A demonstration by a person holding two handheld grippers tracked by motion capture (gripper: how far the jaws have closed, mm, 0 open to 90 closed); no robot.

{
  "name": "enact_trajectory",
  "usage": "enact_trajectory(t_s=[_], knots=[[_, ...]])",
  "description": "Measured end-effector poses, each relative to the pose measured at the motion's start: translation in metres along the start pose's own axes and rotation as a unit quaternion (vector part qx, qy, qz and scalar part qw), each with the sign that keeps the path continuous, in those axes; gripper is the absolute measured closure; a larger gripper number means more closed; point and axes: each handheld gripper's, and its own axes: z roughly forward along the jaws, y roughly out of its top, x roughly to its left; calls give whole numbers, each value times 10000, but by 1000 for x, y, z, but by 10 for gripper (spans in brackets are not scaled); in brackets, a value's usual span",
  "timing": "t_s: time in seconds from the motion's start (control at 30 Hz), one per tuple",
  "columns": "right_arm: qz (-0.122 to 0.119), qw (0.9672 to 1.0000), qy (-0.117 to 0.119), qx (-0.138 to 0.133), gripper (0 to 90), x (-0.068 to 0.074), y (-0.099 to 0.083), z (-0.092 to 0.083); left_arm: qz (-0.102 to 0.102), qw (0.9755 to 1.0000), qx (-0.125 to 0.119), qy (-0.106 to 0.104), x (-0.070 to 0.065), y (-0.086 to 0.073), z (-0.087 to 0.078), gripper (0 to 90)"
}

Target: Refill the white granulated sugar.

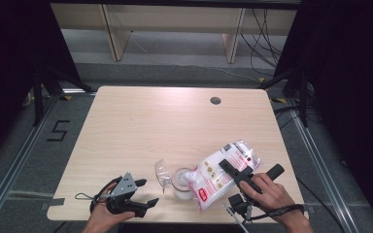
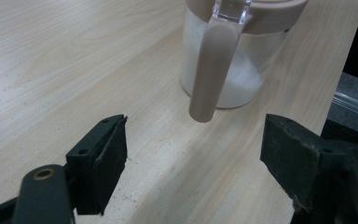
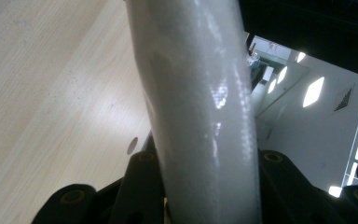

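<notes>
A clear jar (image 1: 181, 187) with a tan rim stands near the table's front edge, partly filled with white grains, its clear lid (image 1: 162, 172) flipped open to the left. A plastic bag (image 1: 213, 167) of white grains with red print lies tilted, its lower end at the jar's mouth. My right gripper (image 1: 229, 167) is shut on the bag; in the right gripper view the white bag (image 3: 200, 102) runs up between the black fingers (image 3: 140, 182). My left gripper (image 1: 146, 192) rests at the front left, open and empty. Its own view shows the jar (image 2: 242, 70) and a tan strap (image 2: 209, 70) just ahead.
The pale wooden table (image 1: 150, 126) has a round cable hole (image 1: 215, 100) at the back right. Its front edge runs close under both hands. Black curtains flank the table and shelving legs stand beyond its far side.
</notes>
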Motion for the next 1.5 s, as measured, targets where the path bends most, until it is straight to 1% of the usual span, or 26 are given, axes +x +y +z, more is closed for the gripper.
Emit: enact_trajectory(t_s=[0.07,0.1,0.13,0.17,0.3,0.33,0.4,0.6,0.67,0.7,0.73,0.87,0.9,1.03,1.1,1.13,1.17,1.2,1.27,1.3,1.33,1.37,1.4,1.5], knots=[[28,10000,10,-10,728,0,0,0,-21,10000,-27,-3,-1,0,0,223],[40,10000,6,-23,728,0,0,1,-66,10000,-56,-18,-1,0,1,223],[52,10000,16,-29,729,0,0,1,-15,10000,-25,-8,0,0,0,224],[54,10000,3,-40,729,1,0,1,-5,10000,-12,3,0,0,0,223],[39,10000,1,-62,730,1,-1,2,-7,10000,-11,2,0,0,0,223],[43,10000,3,-60,730,1,-1,2,-66,10000,-68,-19,-1,0,1,223],[57,10000,10,-34,730,1,0,1,-6,10000,-20,1,0,0,0,223],[58,10000,25,-24,732,0,0,1,-3,10000,-9,7,0,0,0,223],[57,10000,18,-26,732,0,0,1,-137,9998,-132,-42,-3,0,1,223],[58,10000,25,-25,732,0,0,1,-134,9998,-127,-41,-2,0,1,223],[50,10000,62,2,732,0,0,0,3,10000,-7,10,0,0,0,224],[58,10000,70,-14,732,0,0,0,-30,10000,-31,-1,-1,0,0,224],[58,10000,77,-9,732,0,0,0,-139,9998,-116,-45,-3,0,1,225],[39,10000,31,-53,732,-1,-1,1,-92,9999,-106,-38,-1,0,0,225],[10,10000,53,-25,733,-2,-2,0,-92,9998,-189,-42,-1,0,1,225],[59,10000,61,14,733,-1,-2,-1,-93,9998,-158,-20,-2,0,1,225],[82,10000,18,-24,733,-1,-2,-1,-87,9998,-160,-25,-2,0,1,224],[84,10000,7,-27,733,-1,-2,-1,-76,9999,-86,-29,-1,0,0,224],[39,10000,-2,-65,732,-2,-2,-1,-99,9999,-121,-56,-2,0,1,224],[26,10000,55,-16,733,-3,-2,-2,-93,9999,-83,-61,-2,0,1,224],[28,10000,27,-46,733,-2,-2,-1,-95,9998,-141,-41,-1,0,1,224],[76,9999,74,16,733,-2,-1,-2,-132,9998,-110,-54,0,1,1,224],[54,10000,75,-7,733,-2,-1,-2,-154,9998,-102,-69,0,1,1,223],[64,9999,94,-2,733,-1,0,-2,-94,9998,-142,-83,-1,0,0,223]])
